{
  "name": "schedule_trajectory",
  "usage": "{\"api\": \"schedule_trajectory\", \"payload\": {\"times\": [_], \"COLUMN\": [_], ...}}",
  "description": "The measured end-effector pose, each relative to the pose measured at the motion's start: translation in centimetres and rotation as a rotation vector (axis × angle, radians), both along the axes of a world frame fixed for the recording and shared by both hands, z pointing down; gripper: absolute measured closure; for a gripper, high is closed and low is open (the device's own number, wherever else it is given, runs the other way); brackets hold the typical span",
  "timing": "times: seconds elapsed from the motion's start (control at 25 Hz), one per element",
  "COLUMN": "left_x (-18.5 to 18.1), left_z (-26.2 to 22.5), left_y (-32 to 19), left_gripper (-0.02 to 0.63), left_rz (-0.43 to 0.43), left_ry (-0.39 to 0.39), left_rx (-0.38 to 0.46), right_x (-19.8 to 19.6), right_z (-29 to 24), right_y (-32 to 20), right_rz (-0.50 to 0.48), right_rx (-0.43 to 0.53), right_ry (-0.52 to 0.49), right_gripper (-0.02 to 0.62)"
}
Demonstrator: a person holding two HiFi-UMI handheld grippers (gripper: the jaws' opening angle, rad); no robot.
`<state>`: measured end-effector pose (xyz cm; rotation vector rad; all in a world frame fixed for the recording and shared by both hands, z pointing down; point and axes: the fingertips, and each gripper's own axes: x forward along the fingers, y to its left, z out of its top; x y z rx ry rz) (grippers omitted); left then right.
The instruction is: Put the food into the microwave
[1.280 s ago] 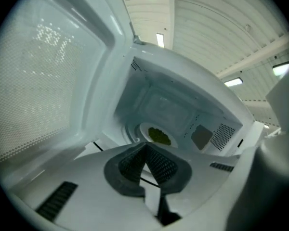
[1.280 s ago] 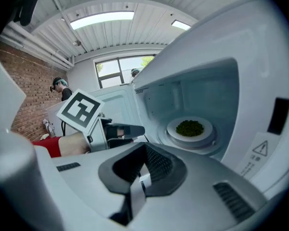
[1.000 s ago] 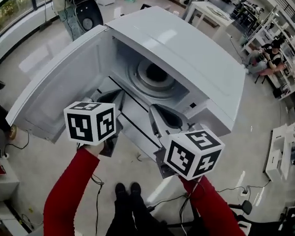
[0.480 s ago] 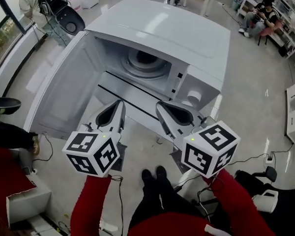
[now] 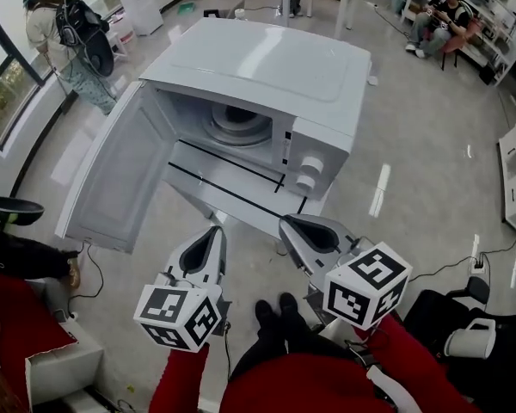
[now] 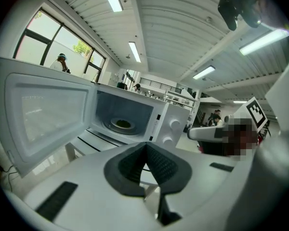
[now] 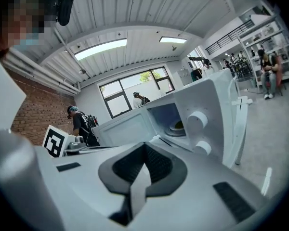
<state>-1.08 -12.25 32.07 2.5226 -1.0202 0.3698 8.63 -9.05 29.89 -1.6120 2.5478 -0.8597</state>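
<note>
Across the pale workshop floor (image 5: 413, 188) stands a white table (image 5: 241, 198), and on it sits the white microwave (image 5: 267, 67), the biggest thing in sight. Its door (image 5: 120, 179) hangs wide open to the left side of the head view, baring the cavity.

Nearer the camera, off the table's front edge, the person's red sleeves (image 5: 181, 385) reach forward with the two tools side by side. The left gripper (image 5: 215, 231) has its jaws pressed together with nothing between them; its own view shows the ribbed dark pads (image 6: 156, 165) meeting in a point. The right gripper (image 5: 285, 224) is the same: jaws together, nothing caught in them. Both noses aim towards the microwave, the left one nearer the door side and the right one nearer the control panel, and neither touches the oven or the table.

Inside the cavity a round dish (image 5: 236, 126) lies on the floor. On it, in the left gripper view, the food (image 6: 121, 124) shows as a dark greenish patch, too small to tell more. So the food sits within the microwave, well apart from both grippers, beyond and above their tips in the head view.

Two round knobs (image 5: 310, 172) sit one above the other on the panel
</note>
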Motion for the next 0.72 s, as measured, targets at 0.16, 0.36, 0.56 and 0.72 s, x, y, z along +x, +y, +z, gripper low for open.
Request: {"api": "schedule_trajectory", "payload": {"times": [0.16,0.36,0.56,0.72], "left_x": [-0.1,0.2,0.5,0.2], "left_z": [-0.4,-1.1,-2.0,-2.8], "left_y": [2.1,4.1,5.3,5.9], "left_gripper": [0.598,0.598,0.598,0.598], "left_rz": [-0.001,0.010,0.018,0.007], "left_ry": [0.010,-0.007,0.033,0.050], "left_rx": [-0.014,0.020,0.049,0.081], "right_x": [0.4,0.8,0.9,1.5], "right_z": [-0.1,-0.8,-1.5,-1.7], "right_y": [1.7,3.2,4.6,5.7], "right_rz": [0.015,0.019,-0.007,-0.011], "right_rx": [-0.005,0.029,0.066,0.085], "right_ry": [-0.015,0.004,0.056,0.058], "right_gripper": [0.581,0.582,0.583,0.582]}}
